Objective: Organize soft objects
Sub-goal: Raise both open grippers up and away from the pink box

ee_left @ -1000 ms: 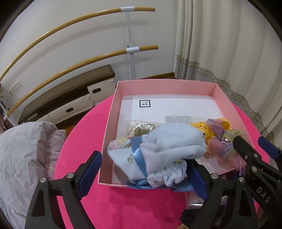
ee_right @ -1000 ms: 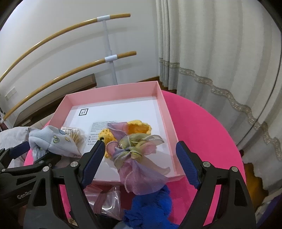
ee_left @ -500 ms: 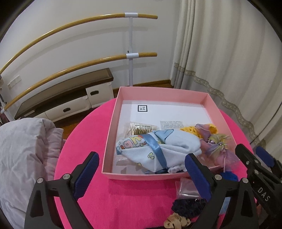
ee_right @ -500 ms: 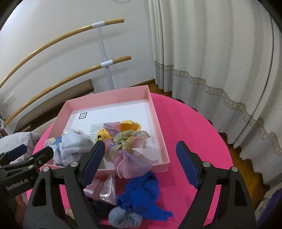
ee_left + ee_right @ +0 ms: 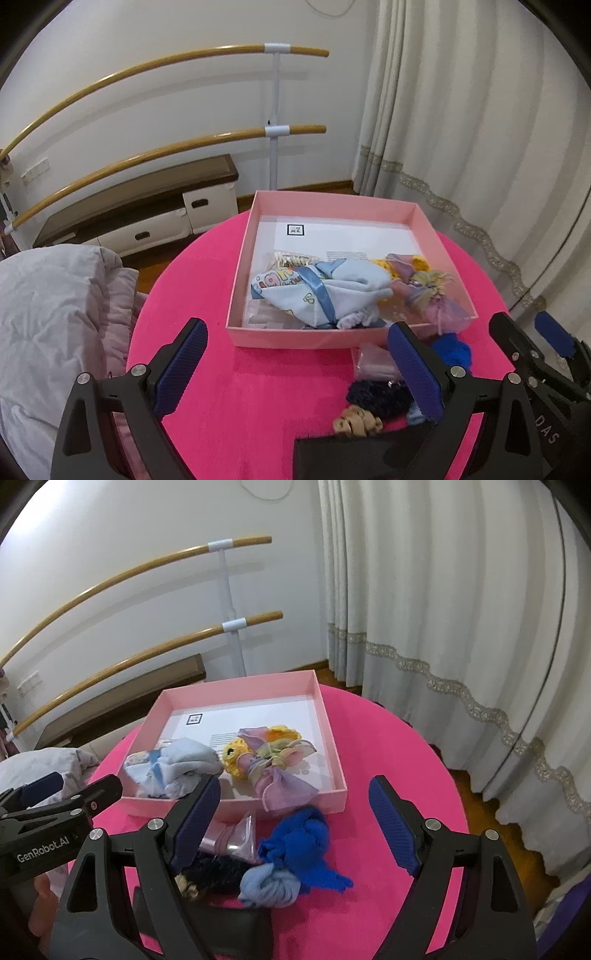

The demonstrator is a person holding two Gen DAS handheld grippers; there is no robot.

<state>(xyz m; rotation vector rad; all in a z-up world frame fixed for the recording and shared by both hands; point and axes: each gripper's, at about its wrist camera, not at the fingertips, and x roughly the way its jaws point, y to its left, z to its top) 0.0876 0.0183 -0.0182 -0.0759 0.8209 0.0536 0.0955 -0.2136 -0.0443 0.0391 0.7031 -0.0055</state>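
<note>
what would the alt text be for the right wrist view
An open pink cardboard box on a round hot-pink table holds a pale blue cloth bundle and a yellow-and-lilac fabric bundle. In front of the box lie a royal-blue knotted cloth and a light blue cloth ball, between the open right tongs.

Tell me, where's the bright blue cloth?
The blue cloth lies on the pink table just outside the box's near wall, beside a pale blue bundle.

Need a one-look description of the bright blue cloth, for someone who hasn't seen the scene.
Find the pink box on the round pink table. Just outside its near right corner lies the blue cloth, knotted, the only saturated royal blue; the bundle touching it is pale grey-blue.
</note>
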